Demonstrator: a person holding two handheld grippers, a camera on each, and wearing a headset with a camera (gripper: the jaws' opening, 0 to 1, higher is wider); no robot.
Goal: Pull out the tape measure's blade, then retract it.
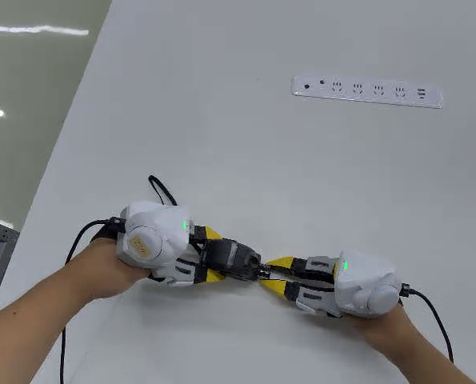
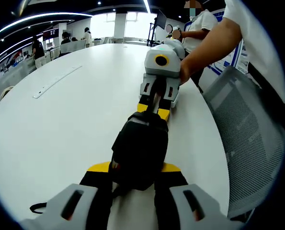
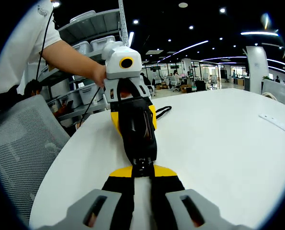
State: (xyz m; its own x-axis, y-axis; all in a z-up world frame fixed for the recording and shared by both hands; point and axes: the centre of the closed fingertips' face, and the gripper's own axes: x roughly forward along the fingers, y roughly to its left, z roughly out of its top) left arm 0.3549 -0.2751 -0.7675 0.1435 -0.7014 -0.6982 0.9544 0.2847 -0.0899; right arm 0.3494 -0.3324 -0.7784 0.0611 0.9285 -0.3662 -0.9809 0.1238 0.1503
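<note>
Right gripper [image 3: 142, 173] apparently around blade tab [image 3: 141, 164]

Black tape measure case [image 1: 231, 258]: rear and both flanks covered by the yellow-tipped jaws of the left tool [image 1: 214, 254]; markings too small to be read.
Blade [image 3: 141, 164]: tip pinched from sight between the jaws of the right tool [image 3: 142, 171]; printed scale cannot be told.
White power strip [image 1: 367, 90] on the desk [image 1: 302, 176]: socket labels too small to be read.
Black cable [image 1: 162, 190]: lower run hidden behind the left tool.
Person's forearms [image 1: 38, 320]: cut off by the head view's bottom edge.
</note>
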